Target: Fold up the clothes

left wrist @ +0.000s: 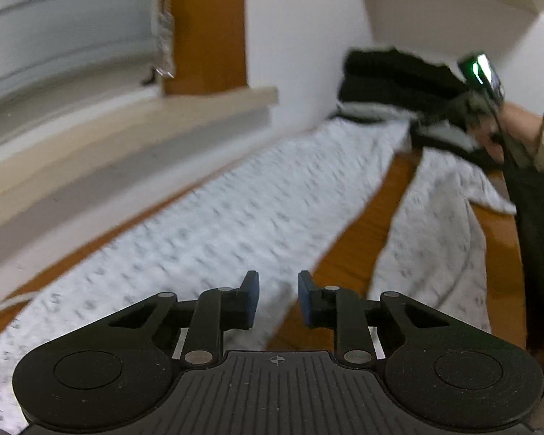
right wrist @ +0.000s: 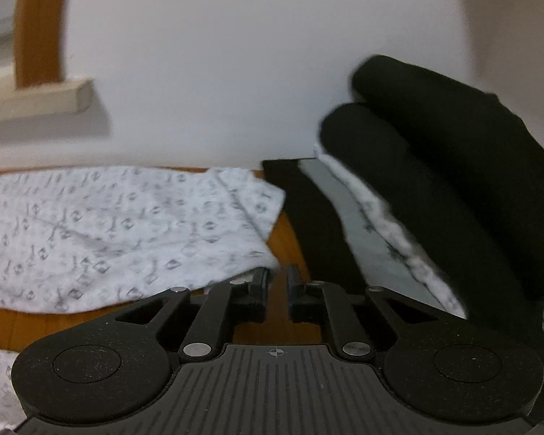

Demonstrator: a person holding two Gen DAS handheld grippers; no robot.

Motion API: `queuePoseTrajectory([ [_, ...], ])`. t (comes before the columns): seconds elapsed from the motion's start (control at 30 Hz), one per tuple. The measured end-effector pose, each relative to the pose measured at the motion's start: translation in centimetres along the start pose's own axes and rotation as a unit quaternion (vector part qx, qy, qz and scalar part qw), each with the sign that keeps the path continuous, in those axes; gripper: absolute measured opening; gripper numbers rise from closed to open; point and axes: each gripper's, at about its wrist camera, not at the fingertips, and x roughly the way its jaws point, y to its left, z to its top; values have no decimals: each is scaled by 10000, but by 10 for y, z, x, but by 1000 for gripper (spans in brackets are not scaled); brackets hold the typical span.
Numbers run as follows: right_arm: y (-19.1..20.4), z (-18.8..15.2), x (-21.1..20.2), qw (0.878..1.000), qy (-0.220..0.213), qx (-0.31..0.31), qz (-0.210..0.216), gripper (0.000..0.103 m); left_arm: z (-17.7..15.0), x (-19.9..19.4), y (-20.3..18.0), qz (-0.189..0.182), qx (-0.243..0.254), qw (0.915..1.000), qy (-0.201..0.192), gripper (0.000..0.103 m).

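Note:
A white garment with a small grey pattern (left wrist: 235, 210) lies spread along the wooden table (left wrist: 355, 250), folded into long strips. My left gripper (left wrist: 278, 290) hovers over its near part, open, with nothing between the blue pads. In the right wrist view the garment's corner (right wrist: 108, 232) lies just left of my right gripper (right wrist: 279, 282). The jaws stand a narrow gap apart over bare wood (right wrist: 290, 232) and hold nothing. A stack of folded black clothes (right wrist: 453, 166) sits to its right on white and grey pieces. From the left wrist view, the right gripper (left wrist: 482, 72) is beside that stack (left wrist: 391, 76).
A white wall and a window sill (left wrist: 127, 134) run along the table's far side, with blinds and a wooden frame above. A person's hand (left wrist: 515, 123) holds the right gripper, and dark material hangs below it at the right edge. A flat black piece (right wrist: 308, 217) lies by the stack.

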Motion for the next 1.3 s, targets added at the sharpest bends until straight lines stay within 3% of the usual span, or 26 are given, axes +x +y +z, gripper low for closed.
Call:
queuePoseTrajectory([
  [0.13,-11,-7,3,9998,20,180,23,11,-5,16,-5,-44,63,9994,332,31],
  [0.23,-10,-11,8,9997,17,218,116,11,-5,22,-1,-13,-8,9992,387,37],
  [0.37,-9,-13,9,9990,-19,230,386,16,-4,24,4,89,-57,9991,401,37],
  [0.4,-8,-13,9,9985,-22,206,504,18,-4,24,5,96,-66,9992,393,34],
  [0.47,-4,-14,10,9977,18,83,669,27,-2,25,6,151,-56,9992,370,14],
  [0.53,1,-16,11,9972,69,-39,744,39,-1,26,8,226,-41,9992,331,5],
  [0.6,4,-18,13,9961,154,-141,856,48,-1,24,9,281,-52,9992,270,3],
  [0.77,4,-19,11,9923,94,77,1230,51,2,18,13,373,-135,9992,77,3],
  [0.87,5,-18,18,9937,156,191,1089,51,6,10,18,412,-248,9988,-103,2],
  [0.93,2,-17,25,9942,193,344,996,45,9,3,23,486,-333,9980,-233,2],
  [0.97,1,-16,27,9940,180,433,985,31,10,-1,25,522,-376,9975,-297,2],
  [1.03,-5,-8,25,9939,-31,636,895,14,13,-9,30,596,-461,9962,-426,2],
  [1.13,-13,8,19,9930,-400,865,697,2,18,-20,37,680,-588,9942,-590,2],
  [1.2,-16,22,12,9919,-689,937,511,2,19,-24,42,661,-677,9935,-631,2],
  [1.3,-15,33,7,9923,-726,838,550,2,19,-23,44,622,-694,9939,-597,2],
])
